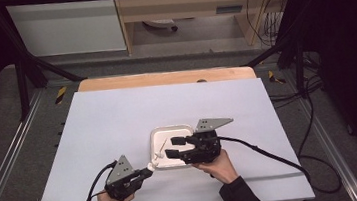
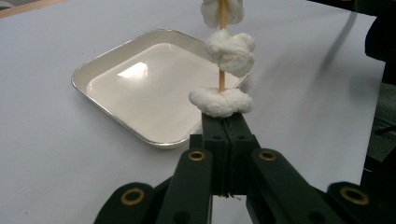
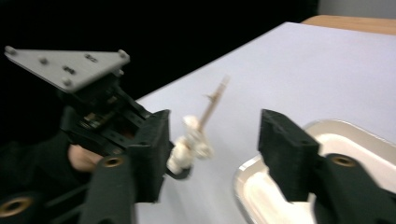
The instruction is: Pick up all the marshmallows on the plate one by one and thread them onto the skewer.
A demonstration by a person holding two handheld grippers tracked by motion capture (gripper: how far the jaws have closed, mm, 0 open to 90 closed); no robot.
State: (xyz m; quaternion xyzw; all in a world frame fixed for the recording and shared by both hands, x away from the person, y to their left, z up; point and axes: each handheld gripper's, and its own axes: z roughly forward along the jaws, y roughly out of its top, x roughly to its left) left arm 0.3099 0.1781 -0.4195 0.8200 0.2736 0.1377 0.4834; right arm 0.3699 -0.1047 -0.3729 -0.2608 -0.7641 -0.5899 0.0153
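My left gripper point(image 1: 148, 171) point(image 2: 224, 123) is shut on the lower end of a thin wooden skewer point(image 2: 220, 79) that carries three white puffy pieces point(image 2: 231, 49). The skewer point(image 1: 163, 145) slants up over the left edge of a shallow silver tray point(image 1: 153, 138) point(image 2: 140, 88). My right gripper point(image 1: 171, 147) point(image 3: 215, 154) hovers over the tray with its jaws open. In the right gripper view the skewer point(image 3: 212, 100) and its white pieces point(image 3: 189, 147) show in the gap between those jaws, and neither pad touches them.
The tray sits on a white sheet point(image 1: 118, 117) that covers the table, with a wooden edge point(image 1: 164, 78) at the back. Black cables point(image 1: 273, 156) trail from both grippers. Metal frame rails point(image 1: 2, 164) run along both sides.
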